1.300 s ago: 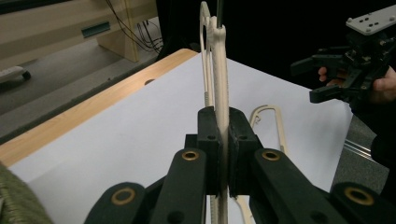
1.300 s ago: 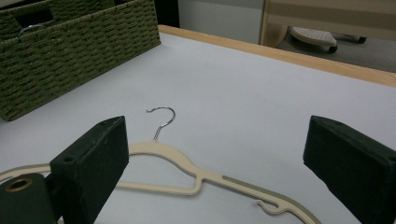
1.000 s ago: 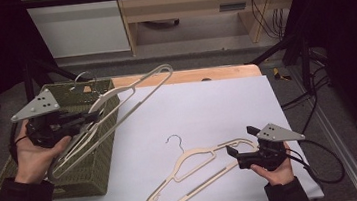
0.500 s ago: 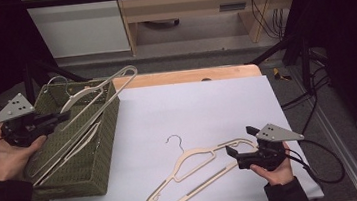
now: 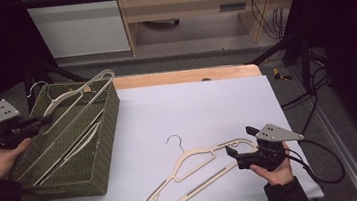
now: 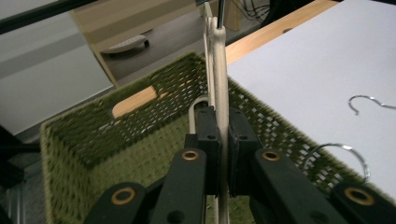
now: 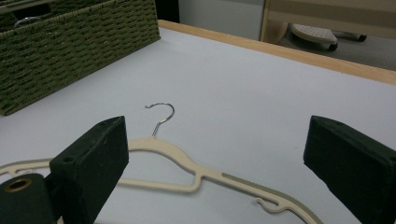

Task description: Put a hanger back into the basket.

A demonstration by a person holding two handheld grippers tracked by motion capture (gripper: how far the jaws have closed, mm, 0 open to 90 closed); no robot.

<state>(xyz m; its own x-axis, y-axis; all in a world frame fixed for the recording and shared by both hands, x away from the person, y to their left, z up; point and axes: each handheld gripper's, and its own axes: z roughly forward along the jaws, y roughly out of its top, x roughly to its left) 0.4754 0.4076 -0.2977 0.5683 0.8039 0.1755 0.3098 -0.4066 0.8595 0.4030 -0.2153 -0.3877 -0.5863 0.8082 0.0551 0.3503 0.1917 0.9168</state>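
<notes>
One hanger (image 5: 73,99) riding lower into the basket (image 5: 101,139) than a second ago, left gripper (image 5: 43,121) clamping it, right gripper (image 5: 235,151) idling wide over second hanger (image 5: 193,162).

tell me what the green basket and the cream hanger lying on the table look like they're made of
Green basket: looks like woven fibre or paper cord, matte olive; the braided rows and open gaps in its walls suggest that. Hanger on the table: body seems plastic or a coated material, smooth pale cream with a duller strip along one arm; its hook is shiny wire, likely metal.
</notes>
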